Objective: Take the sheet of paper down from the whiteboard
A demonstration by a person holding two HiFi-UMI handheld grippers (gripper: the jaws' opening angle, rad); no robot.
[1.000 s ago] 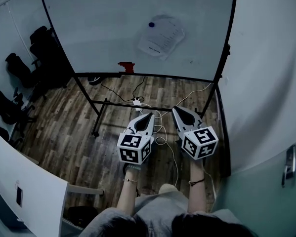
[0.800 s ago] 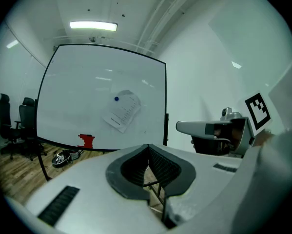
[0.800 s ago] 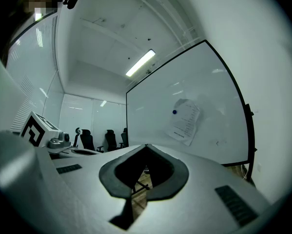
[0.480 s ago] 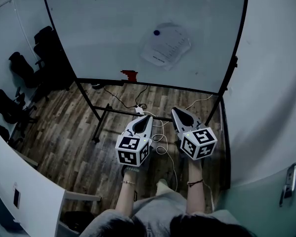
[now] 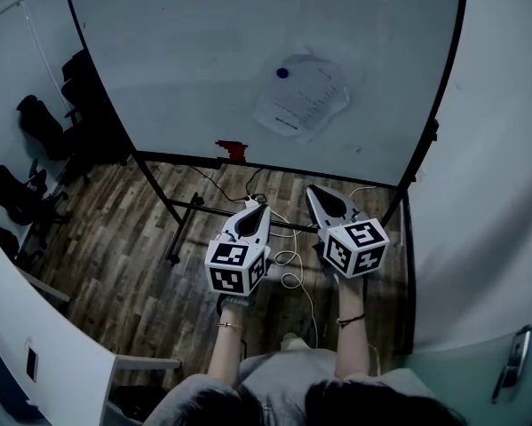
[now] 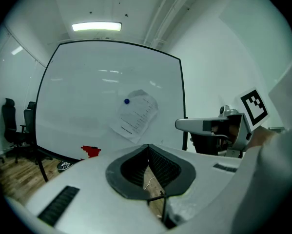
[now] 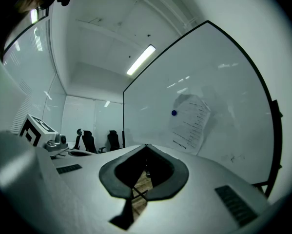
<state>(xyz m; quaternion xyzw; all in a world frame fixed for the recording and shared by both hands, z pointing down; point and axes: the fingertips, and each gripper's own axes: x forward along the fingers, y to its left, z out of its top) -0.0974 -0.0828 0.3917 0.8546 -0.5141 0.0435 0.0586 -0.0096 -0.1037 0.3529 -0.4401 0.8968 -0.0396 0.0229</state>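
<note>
A printed sheet of paper (image 5: 301, 98) hangs tilted on the whiteboard (image 5: 186, 69), pinned by a round blue magnet (image 5: 282, 73) at its top left corner. The sheet of paper (image 6: 136, 115) shows ahead in the left gripper view and also as the sheet of paper (image 7: 189, 123) in the right gripper view. My left gripper (image 5: 255, 208) and right gripper (image 5: 313, 193) are side by side, well short of the board, both shut with nothing between their jaws. They point toward the board's lower edge.
A red eraser (image 5: 229, 149) sits on the whiteboard's tray. The board's black stand (image 5: 181, 211) and loose white cables (image 5: 292, 256) lie on the wooden floor below. Office chairs (image 5: 35, 127) stand at the left. A white wall (image 5: 496, 176) closes the right side.
Both grippers have moved forward toward the whiteboard, staying shut. The board and the sheet look larger and closer in the head view.
</note>
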